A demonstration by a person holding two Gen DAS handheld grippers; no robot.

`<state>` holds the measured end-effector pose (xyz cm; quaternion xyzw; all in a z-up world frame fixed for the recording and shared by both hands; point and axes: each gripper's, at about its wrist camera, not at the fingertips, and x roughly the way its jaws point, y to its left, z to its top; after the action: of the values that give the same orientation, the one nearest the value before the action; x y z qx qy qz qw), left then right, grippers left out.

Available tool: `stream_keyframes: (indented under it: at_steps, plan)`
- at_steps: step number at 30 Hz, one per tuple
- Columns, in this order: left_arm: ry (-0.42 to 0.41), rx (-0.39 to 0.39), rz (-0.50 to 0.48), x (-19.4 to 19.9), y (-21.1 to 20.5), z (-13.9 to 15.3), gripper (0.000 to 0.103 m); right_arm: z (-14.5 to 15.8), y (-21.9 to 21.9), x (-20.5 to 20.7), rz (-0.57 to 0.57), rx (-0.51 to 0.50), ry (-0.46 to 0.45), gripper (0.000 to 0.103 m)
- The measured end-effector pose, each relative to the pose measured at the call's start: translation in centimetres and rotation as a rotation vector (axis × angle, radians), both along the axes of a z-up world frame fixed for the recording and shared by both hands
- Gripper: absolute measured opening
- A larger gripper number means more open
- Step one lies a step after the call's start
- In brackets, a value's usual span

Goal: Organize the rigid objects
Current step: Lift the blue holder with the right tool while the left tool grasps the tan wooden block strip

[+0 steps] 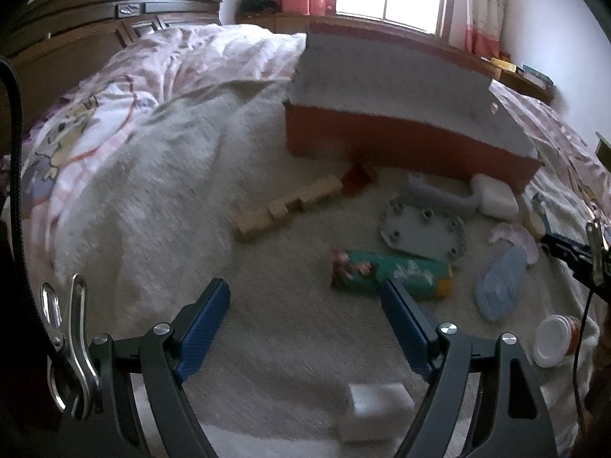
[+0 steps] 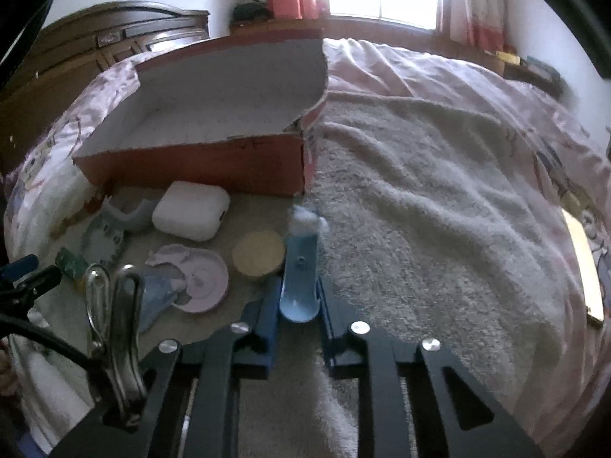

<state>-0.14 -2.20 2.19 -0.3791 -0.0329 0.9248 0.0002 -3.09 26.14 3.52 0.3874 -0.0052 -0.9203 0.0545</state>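
Bedroom; work surface is a cream towel [image 2: 420,198] spread over a pink patterned quilt [image 2: 420,65] on a bed. Nearest, the right gripper [image 2: 298,301] is clamped on a light blue toy skateboard [image 2: 299,278], its blue pads pressed against both long edges; the board's far end carries a white tuft. The left gripper [image 1: 305,305] hangs above the towel with jaws wide apart and nothing between them; a white block [image 1: 376,410] lies just beneath it. Beyond the left gripper lie a green printed tube [image 1: 393,274], a grey studded plate [image 1: 424,229] and a row of wooden blocks [image 1: 290,206]. Beside the skateboard sit a round tan lid [image 2: 259,253], a lilac dish [image 2: 202,278] and a white case [image 2: 191,210]. Farthest, an open orange cardboard box [image 2: 198,164] with grey lining; nothing is visible on the part of its floor that shows.
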Motion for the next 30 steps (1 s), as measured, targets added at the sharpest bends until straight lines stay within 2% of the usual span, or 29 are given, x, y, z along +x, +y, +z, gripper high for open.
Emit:
stream_keyframes:
  at_steps: [4, 10, 13, 14, 16, 18, 21, 26, 30]
  plan:
    - [0.009, -0.012, 0.022, -0.8, -0.8, 0.6, 0.084, 0.4, 0.1, 0.6, -0.004, -0.028, 0.012, 0.018]
    - [-0.013, 0.059, 0.053, -1.6, -2.1, 0.9, 0.084, 1.5, -0.2, 1.8, 0.011, -0.104, 0.036, 0.018]
    - [-0.019, 0.066, 0.075, -2.4, -2.3, 0.7, 0.084, 1.8, -0.6, 2.2, 0.027, -0.124, 0.034, 0.018]
    - [-0.024, 0.058, 0.084, -2.6, -2.4, 0.6, 0.084, 1.7, -0.8, 2.4, 0.030, -0.120, 0.034, 0.018]
    - [-0.039, 0.033, 0.097, -3.1, -2.7, 0.3, 0.070, 1.4, -1.0, 2.7, 0.029, -0.113, 0.029, 0.018]
    - [-0.067, -0.029, 0.113, -3.5, -2.9, -0.1, 0.064, 1.0, -0.8, 2.9, 0.023, -0.115, 0.015, 0.018]
    - [-0.064, -0.051, 0.110, -3.5, -3.4, -0.2, 0.064, 0.3, -0.3, 3.0, 0.017, -0.129, -0.014, 0.018]
    - [-0.021, -0.158, 0.164, -3.9, -4.2, 0.2, 0.063, -0.9, -0.5, 3.2, 0.029, -0.153, -0.055, 0.018]
    - [-0.021, -0.147, 0.173, -4.5, -5.1, 0.4, 0.063, -1.0, -1.2, 3.5, 0.034, -0.121, -0.041, 0.018]
